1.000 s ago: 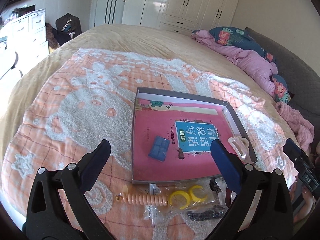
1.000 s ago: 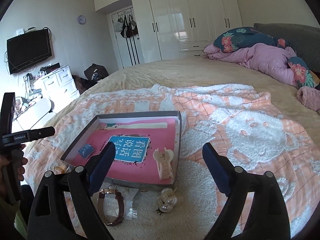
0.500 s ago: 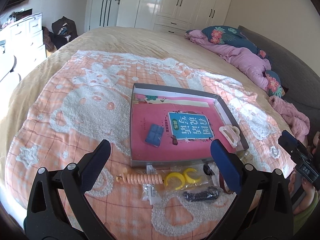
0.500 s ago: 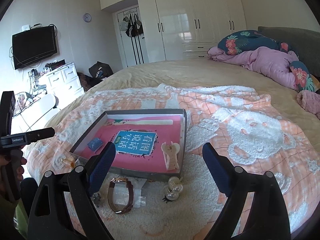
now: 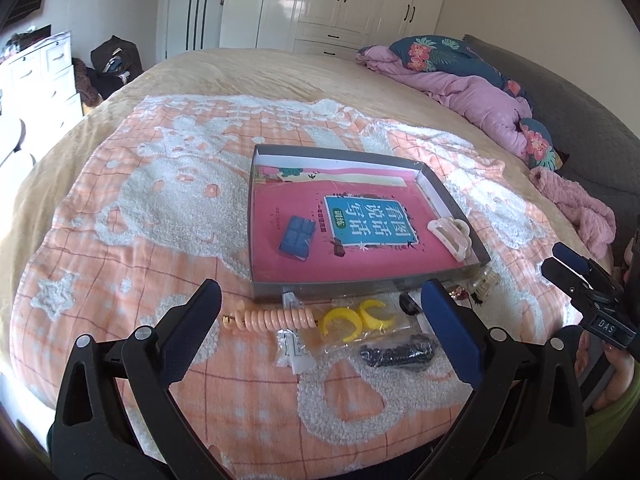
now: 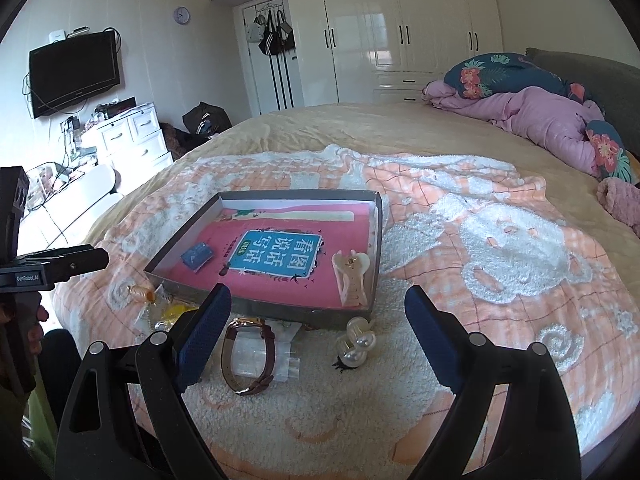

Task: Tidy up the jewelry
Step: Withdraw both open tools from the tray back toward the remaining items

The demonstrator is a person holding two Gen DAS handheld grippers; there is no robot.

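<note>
Progress: early | tray ahead holds blue piece, cream claw clip | watch, pearl clip, yellow rings left outside | left gripper, right gripper spread wide, nothing grasped

Shallow grey tray, pink printed liner, flat on the bedspread. Inside: blue faceted piece left of centre; cream claw clip against the right wall. Outside, along the near wall: peach coiled band; yellow open rings in clear bag; black beaded strand; brown-strap watch on clear packet; pearl clip.
</note>
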